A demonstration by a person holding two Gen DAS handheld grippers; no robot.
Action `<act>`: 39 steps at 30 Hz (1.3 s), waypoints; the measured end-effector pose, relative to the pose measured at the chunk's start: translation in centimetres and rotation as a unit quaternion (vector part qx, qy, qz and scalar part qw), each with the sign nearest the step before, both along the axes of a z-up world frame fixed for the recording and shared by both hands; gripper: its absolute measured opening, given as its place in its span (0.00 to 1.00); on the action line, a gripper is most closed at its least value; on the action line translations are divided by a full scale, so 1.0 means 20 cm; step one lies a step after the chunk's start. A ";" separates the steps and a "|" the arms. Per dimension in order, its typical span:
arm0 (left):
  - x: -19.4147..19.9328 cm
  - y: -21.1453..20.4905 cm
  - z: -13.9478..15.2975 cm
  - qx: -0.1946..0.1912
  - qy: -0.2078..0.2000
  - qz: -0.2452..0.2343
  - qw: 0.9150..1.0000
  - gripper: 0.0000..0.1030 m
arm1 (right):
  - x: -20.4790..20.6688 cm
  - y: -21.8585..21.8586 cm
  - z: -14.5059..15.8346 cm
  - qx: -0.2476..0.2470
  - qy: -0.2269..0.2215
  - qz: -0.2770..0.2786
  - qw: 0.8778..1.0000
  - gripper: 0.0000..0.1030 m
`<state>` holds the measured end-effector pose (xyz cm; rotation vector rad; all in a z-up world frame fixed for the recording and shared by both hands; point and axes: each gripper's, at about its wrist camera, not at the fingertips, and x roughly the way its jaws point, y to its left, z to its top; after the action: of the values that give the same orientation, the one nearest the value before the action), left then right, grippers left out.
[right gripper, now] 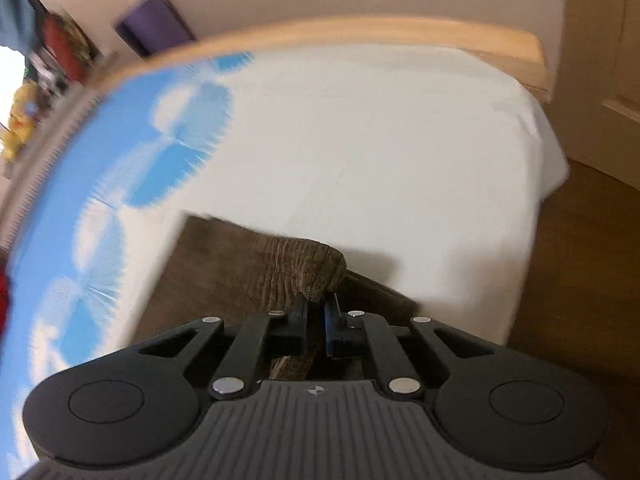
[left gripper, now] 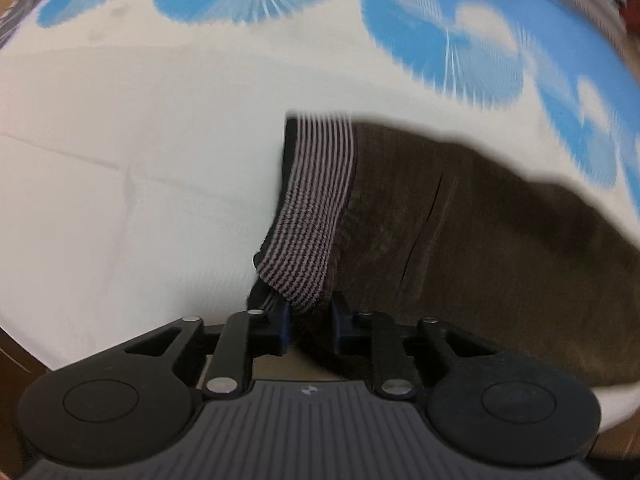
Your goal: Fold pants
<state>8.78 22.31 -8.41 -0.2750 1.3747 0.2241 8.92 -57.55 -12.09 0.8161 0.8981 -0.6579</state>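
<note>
Brown corduroy pants [left gripper: 460, 232] lie on a bed with a white and blue sheet [left gripper: 120, 160]. Their striped grey waistband [left gripper: 312, 208] runs down into my left gripper [left gripper: 310, 312], which is shut on its near corner and lifts it off the sheet. In the right wrist view the pants [right gripper: 224, 264] lie in front of my right gripper [right gripper: 316, 312], which is shut on a bunched fold of the brown fabric [right gripper: 308, 268] and holds it raised above the rest.
A wooden bed frame [right gripper: 360, 34] runs along the far edge of the mattress. Brown floor [right gripper: 580, 280] lies to the right of the bed. A purple box [right gripper: 154, 24], red items and a yellow toy [right gripper: 18, 120] stand at the far left.
</note>
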 end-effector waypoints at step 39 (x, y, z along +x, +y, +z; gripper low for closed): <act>0.31 -0.09 -0.19 0.062 -0.102 -0.039 0.992 0.02 | 0.01 0.48 -0.04 -0.122 0.028 0.233 0.964 0.36</act>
<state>14.89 20.58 -12.20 -0.1360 1.1615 0.2085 9.19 -47.86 -12.96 0.3454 0.9940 -0.3671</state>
